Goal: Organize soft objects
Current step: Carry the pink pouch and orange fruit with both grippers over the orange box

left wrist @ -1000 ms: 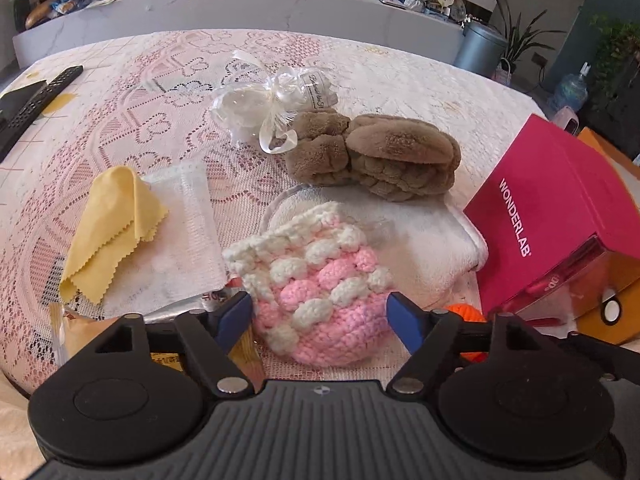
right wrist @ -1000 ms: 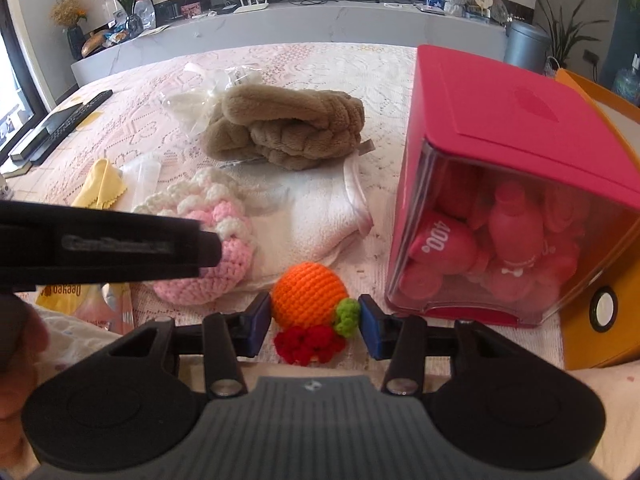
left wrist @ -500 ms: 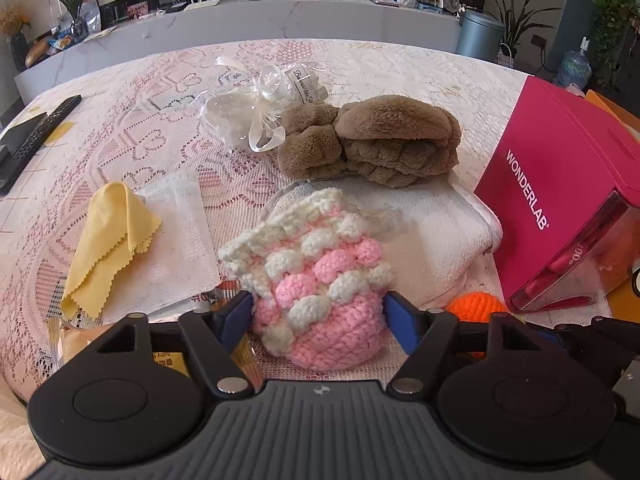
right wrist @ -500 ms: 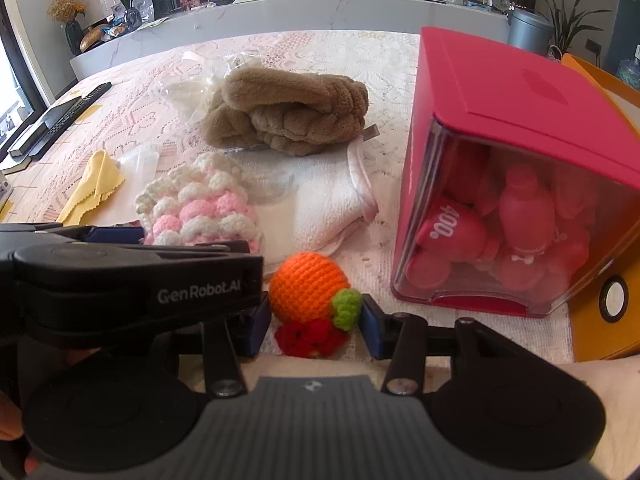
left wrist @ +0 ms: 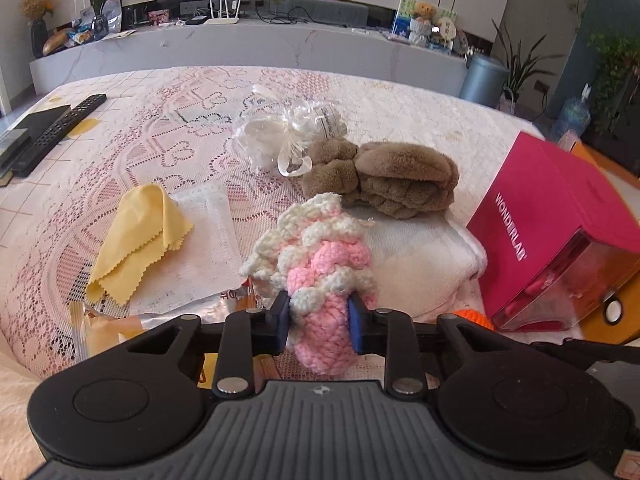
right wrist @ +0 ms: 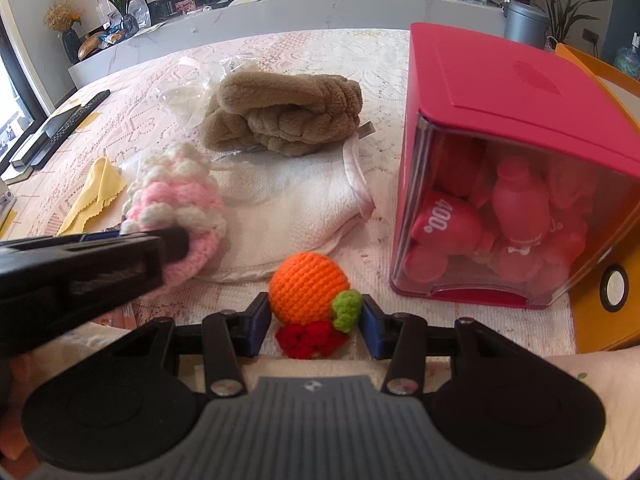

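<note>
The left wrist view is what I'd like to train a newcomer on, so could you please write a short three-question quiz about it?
1. True or false: the left gripper has its jaws pressed into the pink and white crochet pouch.
2. Which item lies on the white towel's far edge? A) yellow cloth B) brown plush headband C) remote control
3. Fill in: the word printed on the magenta box is ______.

Key: 1 true; 2 B; 3 WONDERLAB.
</note>
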`<state>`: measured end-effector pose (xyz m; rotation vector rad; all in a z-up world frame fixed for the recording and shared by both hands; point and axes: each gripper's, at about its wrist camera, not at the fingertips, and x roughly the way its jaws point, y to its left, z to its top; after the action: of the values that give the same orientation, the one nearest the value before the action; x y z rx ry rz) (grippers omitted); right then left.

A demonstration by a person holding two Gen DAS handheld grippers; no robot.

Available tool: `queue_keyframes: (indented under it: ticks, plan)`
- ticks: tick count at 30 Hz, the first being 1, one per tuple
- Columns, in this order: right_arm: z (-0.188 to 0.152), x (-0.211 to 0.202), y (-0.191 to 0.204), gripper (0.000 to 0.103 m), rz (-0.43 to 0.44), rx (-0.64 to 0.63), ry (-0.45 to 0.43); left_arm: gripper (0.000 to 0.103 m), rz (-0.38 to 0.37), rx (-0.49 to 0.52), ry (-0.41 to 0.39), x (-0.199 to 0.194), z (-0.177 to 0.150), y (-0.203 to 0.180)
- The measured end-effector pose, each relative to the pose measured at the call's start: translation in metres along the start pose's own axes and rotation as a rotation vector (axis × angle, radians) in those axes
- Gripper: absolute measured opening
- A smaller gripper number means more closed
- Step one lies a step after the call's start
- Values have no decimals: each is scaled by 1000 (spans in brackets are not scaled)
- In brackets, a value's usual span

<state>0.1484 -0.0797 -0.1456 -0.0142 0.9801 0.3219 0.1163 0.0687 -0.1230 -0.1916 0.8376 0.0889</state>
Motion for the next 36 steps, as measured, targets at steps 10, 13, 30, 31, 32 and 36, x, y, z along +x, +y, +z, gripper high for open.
queue_keyframes:
  ticks: [10, 13, 30, 31, 32, 36]
  plan:
    - [-3, -19, -7, 46, 44, 37, -43, 32, -61, 47, -94, -32, -5, -1]
    - [-5, -30, -9, 46, 55, 38, -62, 32, -61, 73, -124, -44, -9, -3]
    - [15, -157, -63, 46, 44, 49, -236, 32, -251, 134, -180, -107, 9, -51]
    - [17, -166, -73, 46, 36, 60, -243, 32, -277, 157, -184, -109, 12, -61]
    - [19, -173, -83, 46, 26, 68, -247, 32, -300, 181, -185, -111, 15, -70]
    - [28, -196, -121, 46, -43, 72, -241, 32, -396, 253, -180, -112, 31, -106]
